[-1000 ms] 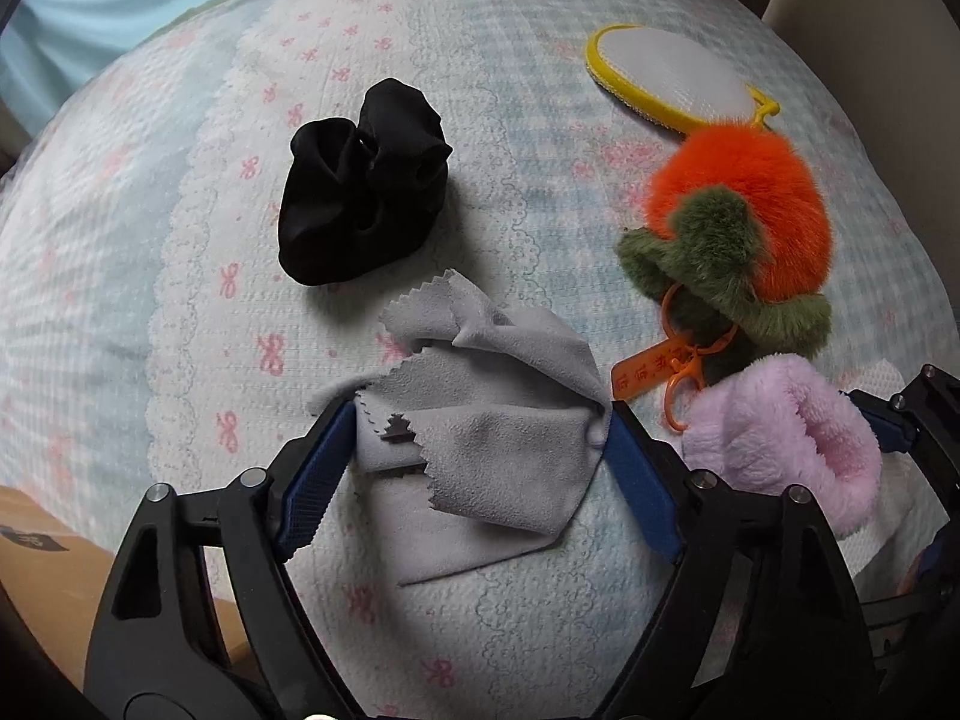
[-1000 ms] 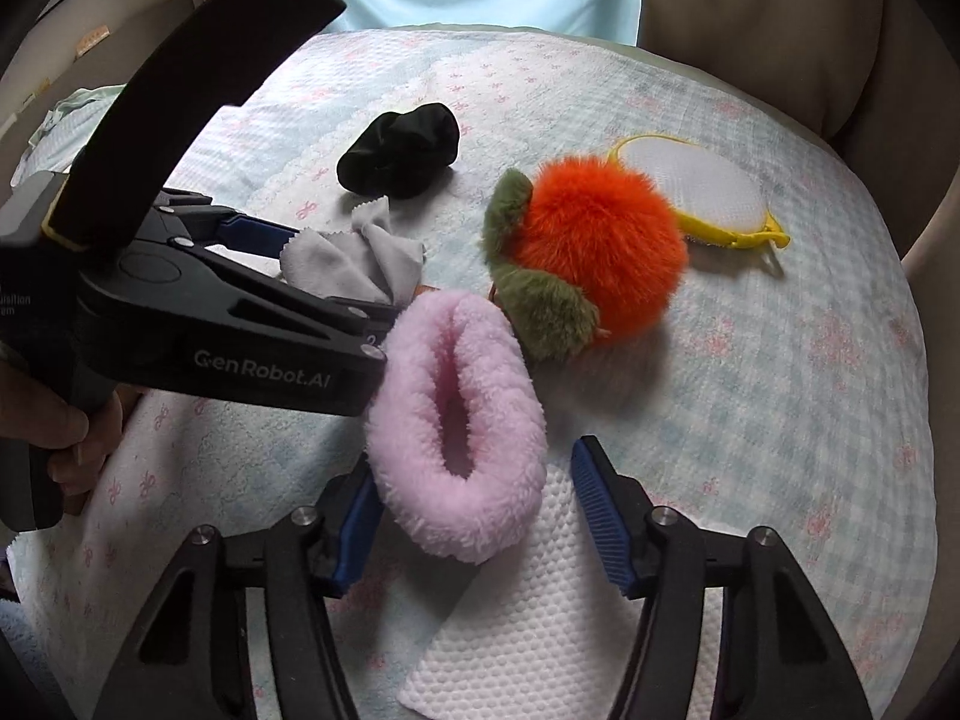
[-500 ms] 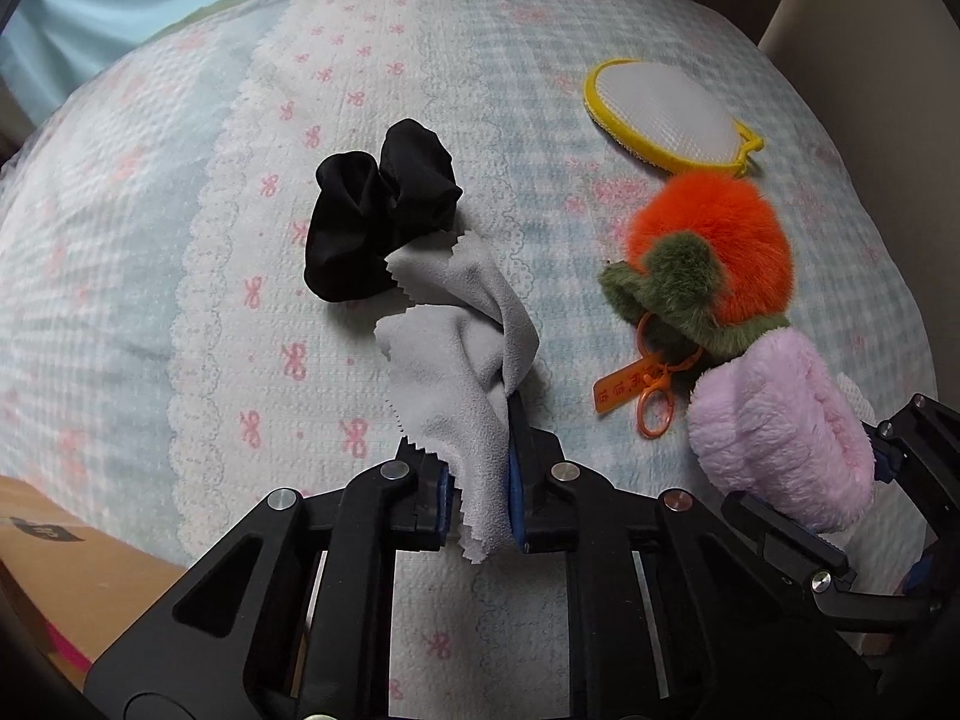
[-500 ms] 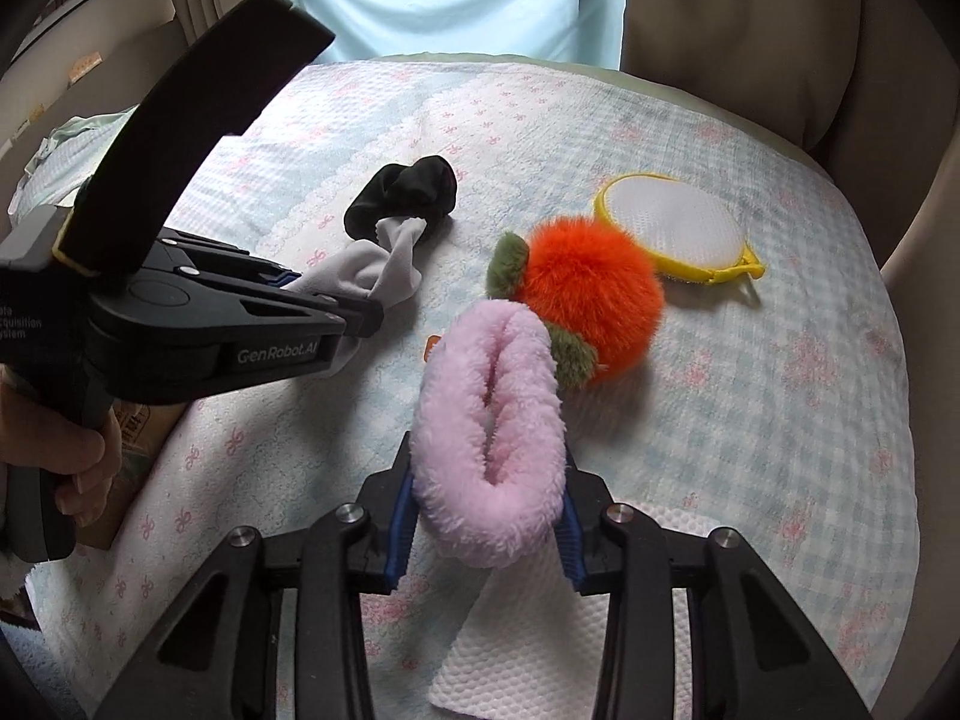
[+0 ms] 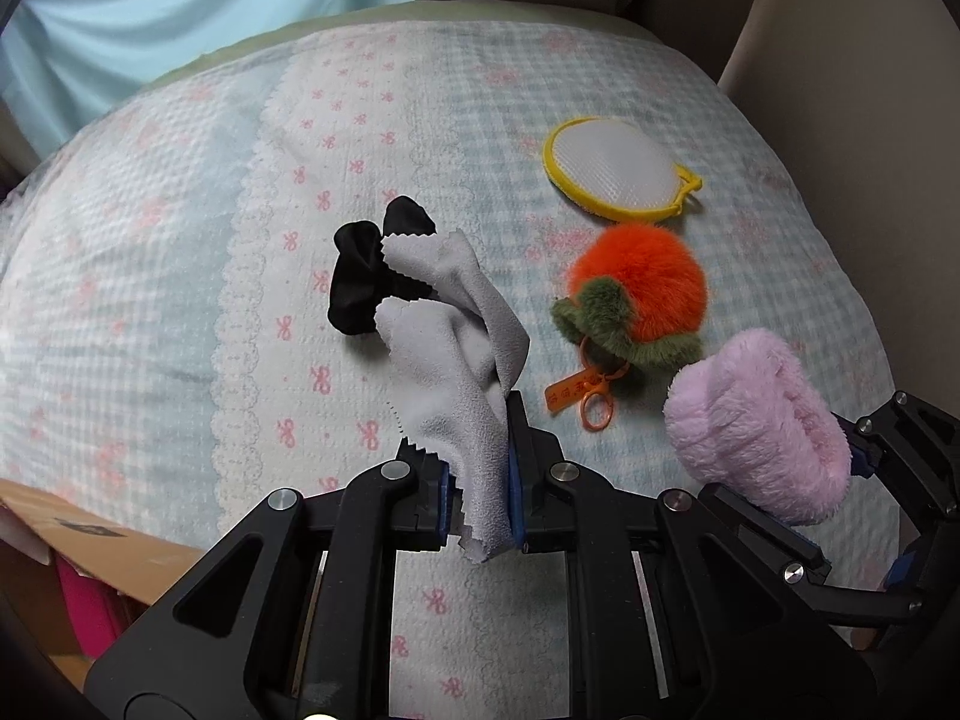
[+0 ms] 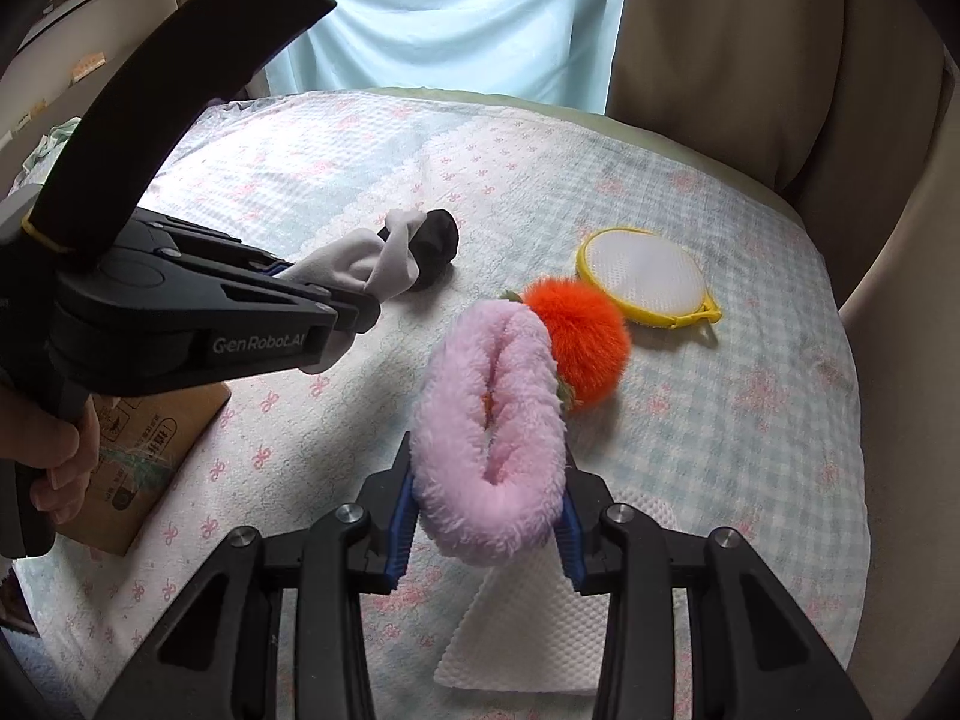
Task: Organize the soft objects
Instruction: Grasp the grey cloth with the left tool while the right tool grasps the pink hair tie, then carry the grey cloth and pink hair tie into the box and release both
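Left of centre in the left wrist view, the grey cloth (image 5: 462, 360) is pinched between the closed jaws of the left gripper (image 5: 480, 498) and held up off the bed, with the black scrunchie (image 5: 366, 276) lying just behind it. Lower right of that frame, the pink fluffy scrunchie (image 5: 756, 426) is squeezed in the right gripper (image 6: 486, 531), also lifted clear.

Stuff that could go wrong: only a thin fold of cloth is caught, so it might get dropped if it's swung fast. The pink one is springy and could be popped out of the pads.

Left untouched on the right side are the orange pom-pom keychain (image 5: 636, 300) and the yellow-rimmed mesh pad (image 5: 618, 171). A white paper towel (image 6: 528, 630) is seen at the bottom of the right wrist view.

The surface is a soft quilted bedspread (image 5: 180, 240) with pink bows, so nothing's really stable on it. A pale blue curtain (image 6: 450, 12) is hung behind, beige cushion (image 6: 750, 48) upper right.
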`<act>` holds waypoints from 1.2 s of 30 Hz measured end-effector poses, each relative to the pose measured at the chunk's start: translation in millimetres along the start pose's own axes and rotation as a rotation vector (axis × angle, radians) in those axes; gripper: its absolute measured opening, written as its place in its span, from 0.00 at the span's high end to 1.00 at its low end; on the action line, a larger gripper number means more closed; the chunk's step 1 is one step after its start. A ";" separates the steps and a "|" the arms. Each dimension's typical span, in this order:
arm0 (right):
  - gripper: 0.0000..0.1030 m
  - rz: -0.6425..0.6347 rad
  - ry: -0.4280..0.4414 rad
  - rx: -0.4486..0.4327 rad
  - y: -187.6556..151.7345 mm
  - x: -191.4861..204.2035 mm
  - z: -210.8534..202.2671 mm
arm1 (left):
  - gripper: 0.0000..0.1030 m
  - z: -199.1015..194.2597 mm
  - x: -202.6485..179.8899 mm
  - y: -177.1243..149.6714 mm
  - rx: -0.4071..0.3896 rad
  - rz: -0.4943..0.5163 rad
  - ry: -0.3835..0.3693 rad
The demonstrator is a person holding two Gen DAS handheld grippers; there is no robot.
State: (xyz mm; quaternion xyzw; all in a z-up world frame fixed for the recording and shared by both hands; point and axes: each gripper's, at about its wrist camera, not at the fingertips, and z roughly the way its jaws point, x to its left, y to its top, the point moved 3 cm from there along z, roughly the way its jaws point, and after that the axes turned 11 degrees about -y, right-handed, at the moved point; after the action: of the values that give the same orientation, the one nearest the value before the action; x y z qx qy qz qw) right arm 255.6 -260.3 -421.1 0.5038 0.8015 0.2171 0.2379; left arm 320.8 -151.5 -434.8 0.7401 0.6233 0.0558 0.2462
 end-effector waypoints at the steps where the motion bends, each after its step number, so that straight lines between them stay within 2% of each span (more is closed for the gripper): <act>1: 0.65 -0.001 -0.004 -0.009 1.2 0.7 -4.0 | 0.88 -4.2 -0.9 0.4 -0.005 0.002 0.000; 14: 0.65 -0.007 -0.042 -0.082 16.0 11.1 -64.8 | 0.88 -79.1 -13.0 1.6 -0.090 0.016 -0.005; 25: 0.65 -0.024 -0.036 -0.156 55.1 38.6 -157.2 | 0.88 -201.7 -5.7 -8.3 -0.202 -0.012 -0.012; 31: 0.65 -0.049 -0.021 -0.203 85.8 71.4 -206.1 | 0.88 -270.3 19.9 -20.6 -0.250 -0.038 0.004; 36: 0.65 -0.049 0.006 -0.216 109.5 108.9 -230.8 | 0.88 -314.7 60.6 -40.9 -0.260 -0.065 0.027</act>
State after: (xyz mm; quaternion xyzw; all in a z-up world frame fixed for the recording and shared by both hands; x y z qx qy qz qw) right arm 152.9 -142.5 -191.5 0.4548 0.7862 0.2981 0.2936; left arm 174.7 3.1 -191.5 0.6804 0.6378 0.1379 0.3335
